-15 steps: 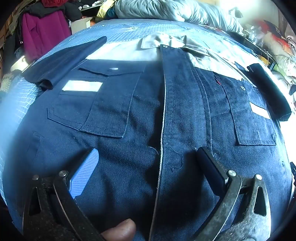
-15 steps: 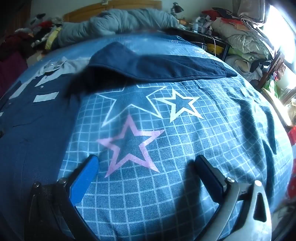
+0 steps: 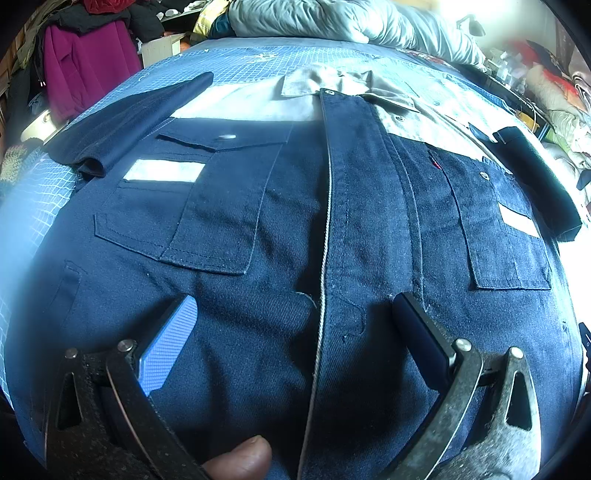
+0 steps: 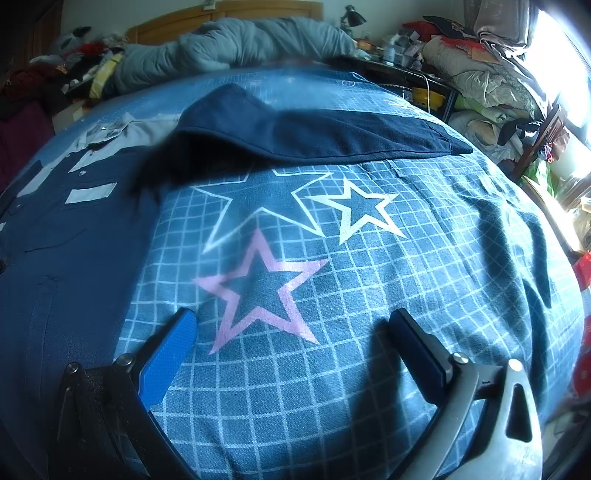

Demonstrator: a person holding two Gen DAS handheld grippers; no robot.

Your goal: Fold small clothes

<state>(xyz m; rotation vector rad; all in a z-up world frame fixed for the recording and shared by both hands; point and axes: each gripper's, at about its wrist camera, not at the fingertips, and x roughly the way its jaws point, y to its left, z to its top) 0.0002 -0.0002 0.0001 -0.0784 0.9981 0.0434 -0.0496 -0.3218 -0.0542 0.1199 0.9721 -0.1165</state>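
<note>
Left gripper [image 3: 295, 310]: jaws spread wide, nothing between them. It hangs over the lower front of the navy work shirt [image 3: 236, 236], one finger on each side of the placket. A fingertip [image 3: 240, 461] of the holding hand shows at the near edge.

Left wrist view: the shirt lies flat, front up, collar at the far end, on the blue grid-pattern bed cover [image 3: 33, 199]. The grey yoke and collar [image 3: 332, 79] sit at the far side. The left chest pocket [image 3: 192, 210] carries a white rectangular patch [image 3: 164, 170]; no writing can be read on it. The right chest pocket [image 3: 506, 236] carries a similar blank strip. A small red mark near the right pocket is too small to read. The left sleeve [image 3: 125, 122] lies folded out to the far left; the right sleeve [image 3: 535, 181] runs along the right edge. A rolled grey quilt [image 3: 332, 18] lies at the far end of the bed.

Right gripper [image 4: 291, 325]: jaws equally wide, holding nothing, above bare cover printed with a pink star [image 4: 258, 291] and white stars [image 4: 354, 210].

Right wrist view: the shirt body [image 4: 70, 251] occupies the left side; its sleeve [image 4: 314, 133] stretches across the far middle, well apart from the gripper. No brand or label is legible.
</note>
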